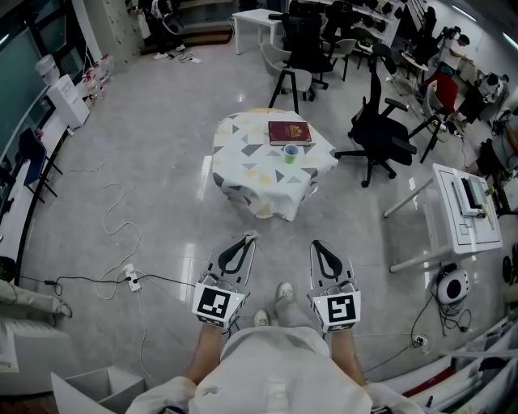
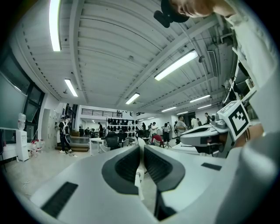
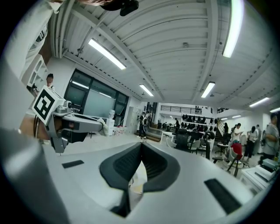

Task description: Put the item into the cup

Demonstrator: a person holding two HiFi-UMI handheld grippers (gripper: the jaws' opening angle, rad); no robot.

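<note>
Closest in, the white two-jaw left gripper [image 1: 249, 237] and the matching right gripper [image 1: 316, 243] are hanging low, their jaws pressing together on nothing. Well ahead, a small table draped in white patterned cloth [image 1: 243, 174] is carrying a dark red book [image 1: 290, 133] by its far edge. A small green cup [image 1: 290, 153] is standing just beside the book, toward the right edge.

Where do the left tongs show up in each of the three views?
Head view: left tongs low, left of centre, shut.
Left gripper view: left tongs bottom centre, shut, filling the foreground.
Right gripper view: left tongs at the left edge, marker cube showing.
Shared landmark: the far white desk beside black chairs.
</note>
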